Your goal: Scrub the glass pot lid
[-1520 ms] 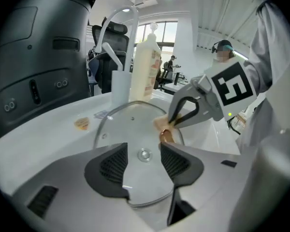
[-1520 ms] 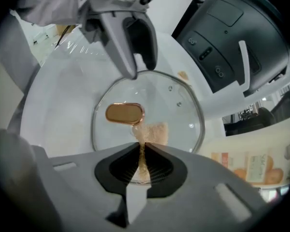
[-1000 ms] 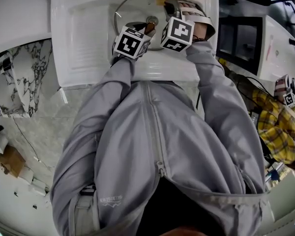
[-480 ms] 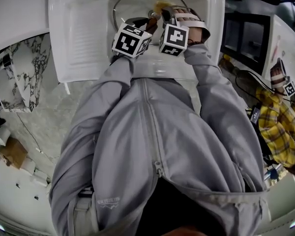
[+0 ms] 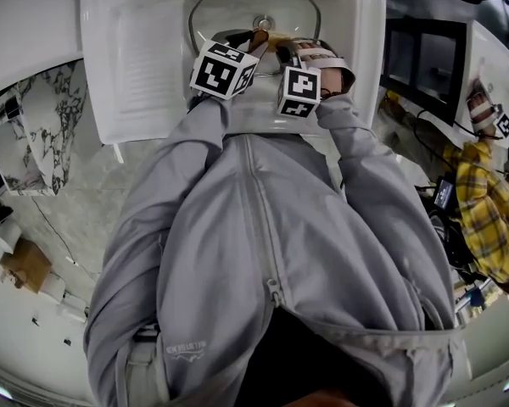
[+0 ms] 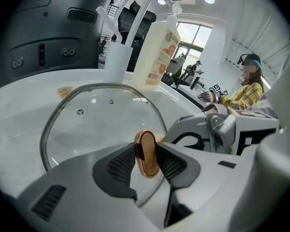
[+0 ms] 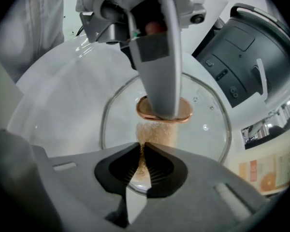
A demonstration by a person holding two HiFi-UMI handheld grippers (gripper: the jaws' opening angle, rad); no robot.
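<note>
Glass pot lid [image 5: 254,7]: round, metal-rimmed, in the basin of a white sink [image 5: 144,66], straight ahead of both grippers. Copper-coloured knob [image 6: 148,164] at its centre, oval, long axis running across the right gripper view. Left gripper [image 6: 146,148]: clamped on that knob, pads on its two flat faces, jaws just now drawn closer onto it; a steadying role, by judgement. Right gripper [image 7: 141,151]: pinched nearly together on a thin yellowish sponge [image 7: 157,134], the sponge projecting past the tips toward the glass and ending just short of the knob, on the near side of the lid. Contact with the glass likely, not certain. Of the two, the right gripper the one free for scrubbing; glass below and ahead of it, open area either side of the knob. Lid flat or tipped: not determinable. Behind the sink: orange-labelled detergent bottle [image 6: 159,47], dark grey appliance [image 6: 43,33]. Beyond: bright room with windows, a person in a yellow checked shirt [image 6: 241,95].
</note>
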